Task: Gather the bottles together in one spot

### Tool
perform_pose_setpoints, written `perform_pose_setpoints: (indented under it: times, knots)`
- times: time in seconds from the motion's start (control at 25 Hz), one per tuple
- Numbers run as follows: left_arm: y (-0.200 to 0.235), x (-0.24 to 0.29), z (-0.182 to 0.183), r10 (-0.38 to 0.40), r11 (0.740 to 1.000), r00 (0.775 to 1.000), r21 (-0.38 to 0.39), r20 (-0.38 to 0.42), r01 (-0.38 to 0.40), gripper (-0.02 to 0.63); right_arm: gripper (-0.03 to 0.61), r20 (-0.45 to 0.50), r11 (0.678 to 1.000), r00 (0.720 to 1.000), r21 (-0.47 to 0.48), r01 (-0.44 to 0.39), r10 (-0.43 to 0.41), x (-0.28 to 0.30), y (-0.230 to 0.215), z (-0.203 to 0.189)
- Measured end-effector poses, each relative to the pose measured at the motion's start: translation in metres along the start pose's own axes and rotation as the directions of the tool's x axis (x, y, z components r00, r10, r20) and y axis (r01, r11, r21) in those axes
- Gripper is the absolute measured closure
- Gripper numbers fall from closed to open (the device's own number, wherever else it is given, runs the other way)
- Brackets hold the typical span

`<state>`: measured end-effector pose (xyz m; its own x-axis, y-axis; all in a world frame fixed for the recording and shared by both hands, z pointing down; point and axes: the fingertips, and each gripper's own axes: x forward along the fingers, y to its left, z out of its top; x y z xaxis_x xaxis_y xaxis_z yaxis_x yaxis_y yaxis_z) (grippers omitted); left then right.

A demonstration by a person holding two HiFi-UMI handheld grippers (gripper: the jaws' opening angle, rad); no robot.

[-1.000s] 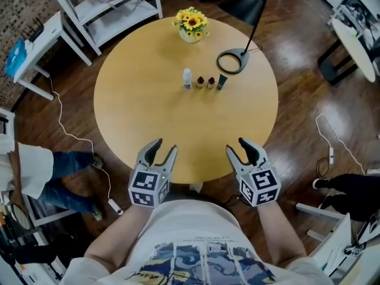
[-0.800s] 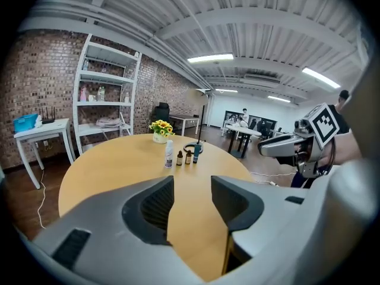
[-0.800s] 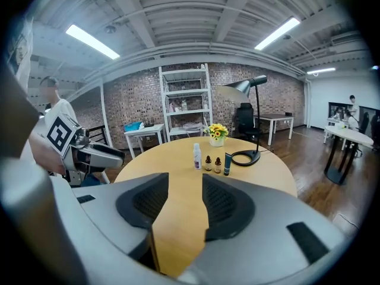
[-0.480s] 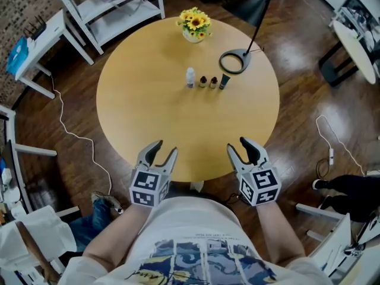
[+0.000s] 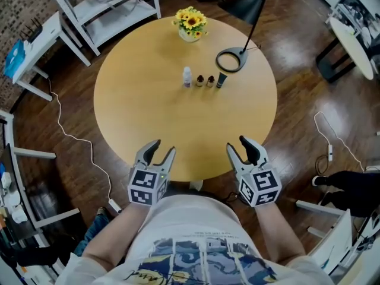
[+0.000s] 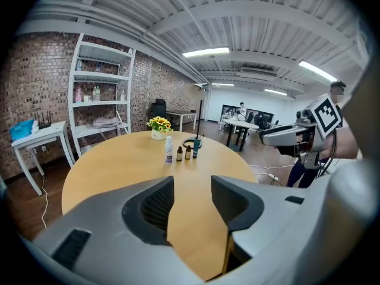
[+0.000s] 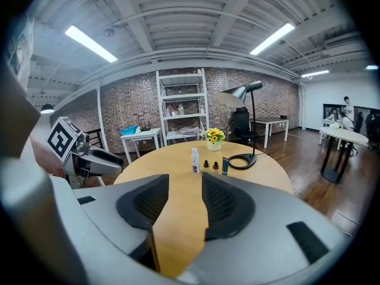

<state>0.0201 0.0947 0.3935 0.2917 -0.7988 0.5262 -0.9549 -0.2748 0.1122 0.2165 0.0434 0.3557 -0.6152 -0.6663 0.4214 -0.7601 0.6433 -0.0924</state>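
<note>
Head view: my left tongs [image 5: 163, 148] and right tongs [image 5: 237, 146] both gape apart, empty, well apart from the lamp base [image 5: 231, 60]. The bottles [image 5: 199, 81] stand in a row just beside it; any label print seems too small to read.

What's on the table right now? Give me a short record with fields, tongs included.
table: round, wooden
bottles: white bottle, brown bottle, second brown bottle, dark teal bottle
arrangement: one close row, upright, on the far half
other items: sunflower pot at the far edge; lamp base ring beside the row
left tongs: open, empty, at the near edge
right tongs: open, empty, have just been closing slightly, at the near edge
task: bottles look gathered
</note>
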Motion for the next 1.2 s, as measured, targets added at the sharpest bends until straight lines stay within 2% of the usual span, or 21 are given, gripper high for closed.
perform_pose_setpoints:
  times: [0.36, 0.72, 1.2]
  knots:
    - [-0.006, 0.007, 0.004, -0.012, 1.0, 1.0, 0.019, 0.001, 0.012, 0.431, 0.393, 0.022, 0.997, 0.998, -0.038, 0.061, -0.061, -0.001, -0.006, 0.004]
    - [-0.012, 0.009, 0.004, -0.014, 0.999, 1.0, 0.035, 0.0, 0.014, 0.431, 0.393, -0.016, 0.998, 0.999, -0.049, 0.039, -0.04, -0.003, -0.007, -0.006]
    - [-0.019, 0.006, -0.002, -0.006, 0.999, 1.0, 0.05, 0.021, 0.005, 0.431, 0.393, -0.014, 0.998, 0.999, -0.042, 0.041, -0.041, -0.013, -0.008, -0.021]
